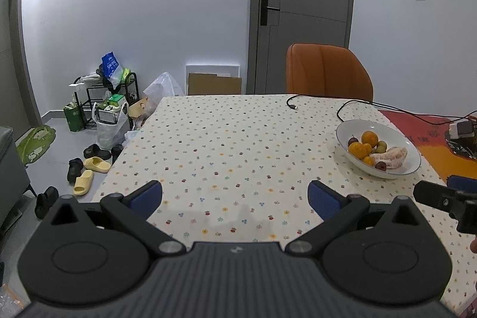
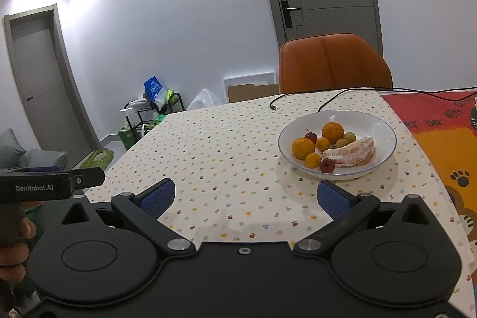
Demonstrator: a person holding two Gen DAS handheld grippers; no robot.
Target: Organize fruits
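Fruits (image 2: 334, 146) all lie in the white bowl (image 2: 384, 124); left gripper (image 1: 235, 195) and right gripper (image 2: 246, 197) hover spread, empty; gathering appears complete, or sorting out pends.

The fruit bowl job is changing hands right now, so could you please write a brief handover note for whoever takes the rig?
Left gripper: open, holding nothing, hovering over the patterned tablecloth.
Right gripper: open, holding nothing, nearer the bowl.
Fruits: all those in view sit in the white bowl on the table's right side: four oranges, the largest at the back, two small red fruits, two small green ones, and a peeled citrus segment. No fruit lies on the cloth.
Done or left: this fits either fruit gathered into the bowl or fruit waiting to be sorted out. Confirm the intended arrangement before moving anything.
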